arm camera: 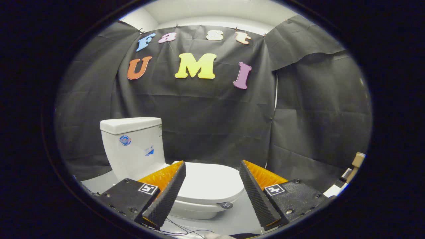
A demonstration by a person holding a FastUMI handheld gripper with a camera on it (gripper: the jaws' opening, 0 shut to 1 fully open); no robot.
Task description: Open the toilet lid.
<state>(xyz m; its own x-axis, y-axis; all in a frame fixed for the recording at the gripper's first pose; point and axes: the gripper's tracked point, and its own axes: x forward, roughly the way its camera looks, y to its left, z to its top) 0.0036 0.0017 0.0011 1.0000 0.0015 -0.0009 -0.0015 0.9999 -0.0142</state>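
A white toilet stands on a pale floor, seen from its side. Its tank [132, 146] rises to the left, and its closed lid [209, 181] lies flat over the bowl [196, 210], with the front end toward the right. A small dark round tag [225, 205] sits under the lid's front edge. My gripper [212, 177] is open, its fingers spread wide on either side of the lid and not touching it. The lid shows in the gap between the left finger [166, 196] and the right finger [259, 196].
Black cloth walls [215, 126] close in behind and to the right of the toilet. Thin wires [182, 229] lie on the pale floor [232, 222] below the bowl. A tan block and some pale objects [352, 169] sit by the right wall.
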